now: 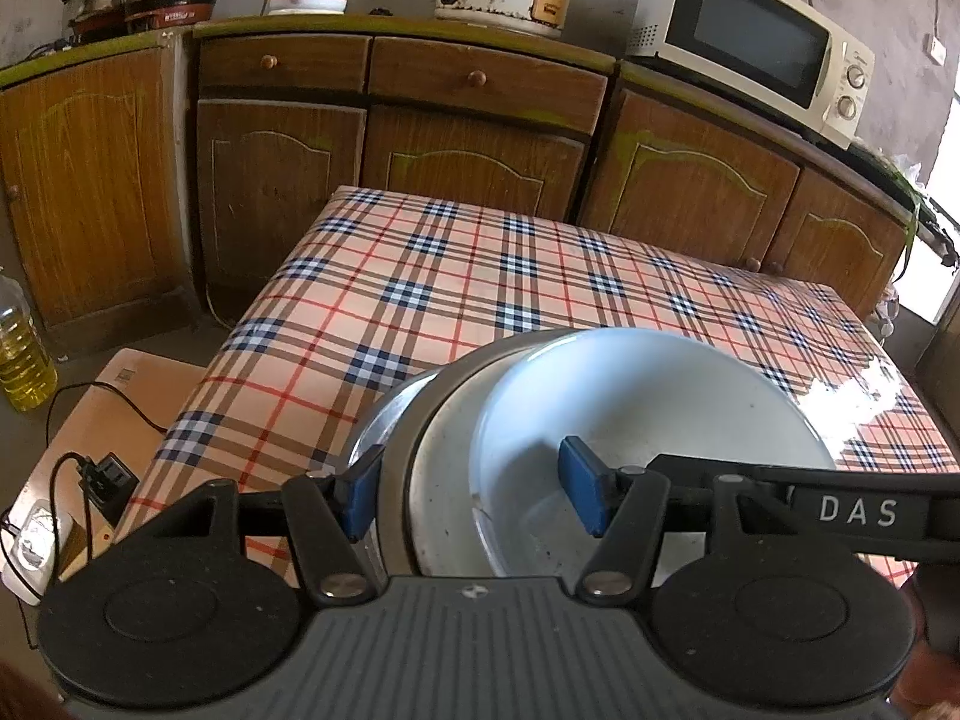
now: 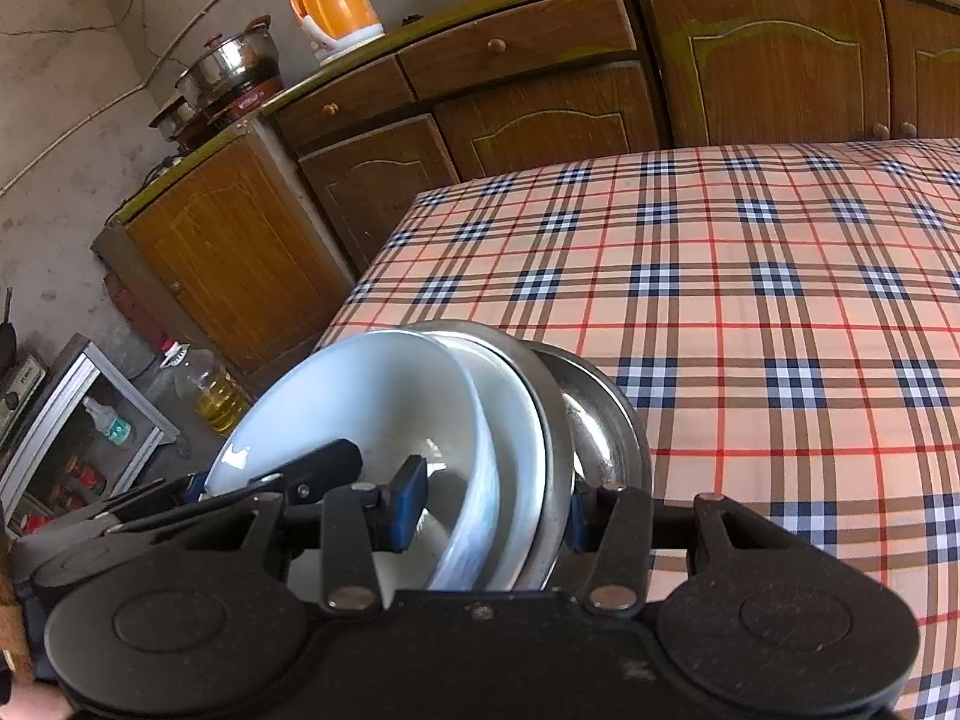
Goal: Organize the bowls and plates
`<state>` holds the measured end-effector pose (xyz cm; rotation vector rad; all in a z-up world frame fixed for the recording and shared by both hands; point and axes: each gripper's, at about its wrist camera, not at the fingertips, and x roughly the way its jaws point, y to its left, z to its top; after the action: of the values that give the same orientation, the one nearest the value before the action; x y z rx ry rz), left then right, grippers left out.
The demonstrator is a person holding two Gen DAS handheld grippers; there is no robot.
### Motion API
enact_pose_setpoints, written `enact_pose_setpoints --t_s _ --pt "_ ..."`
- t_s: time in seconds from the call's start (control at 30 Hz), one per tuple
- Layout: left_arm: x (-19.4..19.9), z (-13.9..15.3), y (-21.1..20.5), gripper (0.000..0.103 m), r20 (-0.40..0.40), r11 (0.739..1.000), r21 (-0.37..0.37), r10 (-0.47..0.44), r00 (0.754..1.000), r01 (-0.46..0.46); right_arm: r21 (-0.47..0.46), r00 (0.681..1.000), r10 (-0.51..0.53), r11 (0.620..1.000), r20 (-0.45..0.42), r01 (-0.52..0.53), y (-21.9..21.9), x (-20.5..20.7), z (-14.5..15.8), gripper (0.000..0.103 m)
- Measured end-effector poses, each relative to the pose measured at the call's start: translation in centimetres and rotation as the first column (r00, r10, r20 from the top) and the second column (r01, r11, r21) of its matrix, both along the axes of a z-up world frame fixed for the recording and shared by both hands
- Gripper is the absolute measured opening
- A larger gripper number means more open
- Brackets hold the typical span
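Bowls and plates are nested in one stack (image 1: pixel 600 420), held up at the near edge of the checked surface (image 1: pixel 456 276) between two hand-held tools. In the left wrist view the left tool (image 1: pixel 474 495) straddles the stack's near rim: its outer blue pad lies against the outside of the metal dishes and its inner pad sits inside the white bowl (image 1: pixel 648 396); it is closed on the stack at a middling width. In the right wrist view the right tool (image 2: pixel 489 507) does likewise from the opposite side, one pad inside the white bowl and the other largely hidden behind the outer steel rim (image 2: pixel 606 414); it too appears clamped on the stack. The left tool's finger is visible across the bowl in that view. Whether the stack's base touches the surface cannot be determined. Handling judgement: the white pieces look ceramic or enamel, stiff, glossy, likely slippery and liable to chip; the steel pieces are rigid and lighter. Together the load is probably heavy for rim grips. The layers sit offset, so they could slide apart if tilted. Opposed rim holds, kept level, are the sound choice.
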<state>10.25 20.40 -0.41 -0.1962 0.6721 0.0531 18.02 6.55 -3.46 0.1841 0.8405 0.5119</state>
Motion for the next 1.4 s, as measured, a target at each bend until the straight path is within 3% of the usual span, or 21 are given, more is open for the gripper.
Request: enact_pose_setpoints --t_s 1.4 --pt "2.2 -3.2 1.0 0.063 -0.092 0.998 -0.042 0.048 0.995 -0.053 -0.033 0.999 0.005 0.999 -0.036 -0.006 1.1 2.5 -3.6 0.053"
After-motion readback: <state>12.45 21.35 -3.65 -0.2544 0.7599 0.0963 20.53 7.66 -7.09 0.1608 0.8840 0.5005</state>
